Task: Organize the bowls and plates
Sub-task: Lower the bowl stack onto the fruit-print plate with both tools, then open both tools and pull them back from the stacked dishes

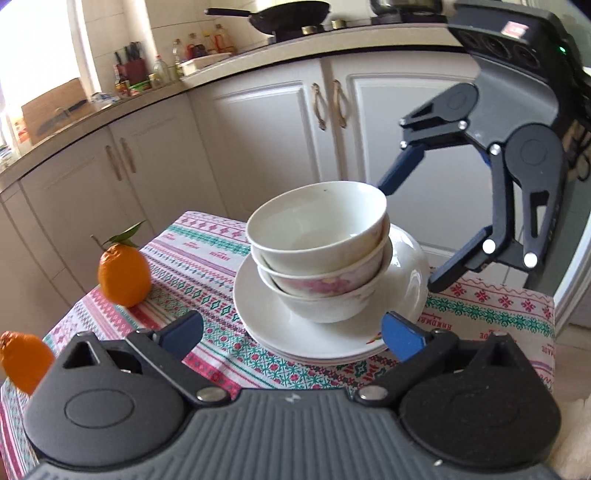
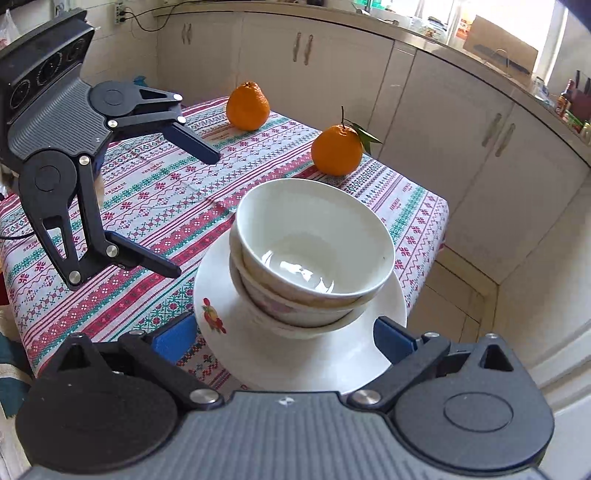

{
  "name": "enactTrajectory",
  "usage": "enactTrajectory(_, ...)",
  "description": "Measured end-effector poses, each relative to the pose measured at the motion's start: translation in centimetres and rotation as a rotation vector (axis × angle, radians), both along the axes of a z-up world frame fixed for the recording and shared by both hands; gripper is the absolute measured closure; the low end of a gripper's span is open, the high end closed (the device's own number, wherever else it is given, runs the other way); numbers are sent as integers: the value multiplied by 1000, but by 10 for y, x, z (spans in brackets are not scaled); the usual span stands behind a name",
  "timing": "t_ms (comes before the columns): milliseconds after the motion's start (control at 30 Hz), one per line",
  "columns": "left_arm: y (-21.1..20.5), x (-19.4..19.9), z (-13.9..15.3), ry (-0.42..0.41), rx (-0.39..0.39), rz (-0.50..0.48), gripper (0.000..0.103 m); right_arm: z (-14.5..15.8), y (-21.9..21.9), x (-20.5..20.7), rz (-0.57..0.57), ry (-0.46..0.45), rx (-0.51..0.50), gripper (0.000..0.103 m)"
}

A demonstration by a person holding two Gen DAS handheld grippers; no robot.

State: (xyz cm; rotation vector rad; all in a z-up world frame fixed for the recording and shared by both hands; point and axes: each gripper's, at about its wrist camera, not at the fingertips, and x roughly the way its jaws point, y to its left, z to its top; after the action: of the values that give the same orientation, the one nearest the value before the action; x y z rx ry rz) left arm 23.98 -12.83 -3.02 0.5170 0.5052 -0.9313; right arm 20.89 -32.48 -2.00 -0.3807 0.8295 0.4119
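Three white bowls (image 1: 317,236) (image 2: 314,240) sit nested, slightly askew, on a small stack of white plates (image 1: 258,295) (image 2: 295,354) near the table's corner. The middle bowl has a pink flower print. My left gripper (image 1: 291,332) (image 2: 192,215) is open, its blue pads level with the plates' near rim and touching nothing. On the opposite side of the stack my right gripper (image 2: 284,334) (image 1: 410,236) is open too, its fingers spread beside the bowls and plate rim without contact. Neither gripper holds anything.
Two oranges (image 2: 247,107) (image 2: 336,155) lie on the patterned tablecloth (image 2: 147,206); one has a leaf. White kitchen cabinets (image 1: 258,129) and a counter with bottles, a knife block and a wok (image 1: 288,14) stand behind. The table edge drops off close to the plates.
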Motion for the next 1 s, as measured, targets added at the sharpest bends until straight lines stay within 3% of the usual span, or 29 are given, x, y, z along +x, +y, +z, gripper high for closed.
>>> enactTrajectory(267,27,-39,15,3,-115,298,1,-4,21,-44,-310,-30,42,0)
enactTrajectory(433,37,-60,25,8,-119,491,1,3,27,-69,-622,-87,113,0)
enactTrajectory(500,40,-67,29,6,-112,549,1,8,32,-80,-696,-121,122,0)
enactTrajectory(700,46,-84,41,13,-133,603,1,24,55,-105,-760,-209,125,0)
enactTrajectory(1000,45,-90,48,10,-146,656,1,34,67,-105,-790,-263,107,0)
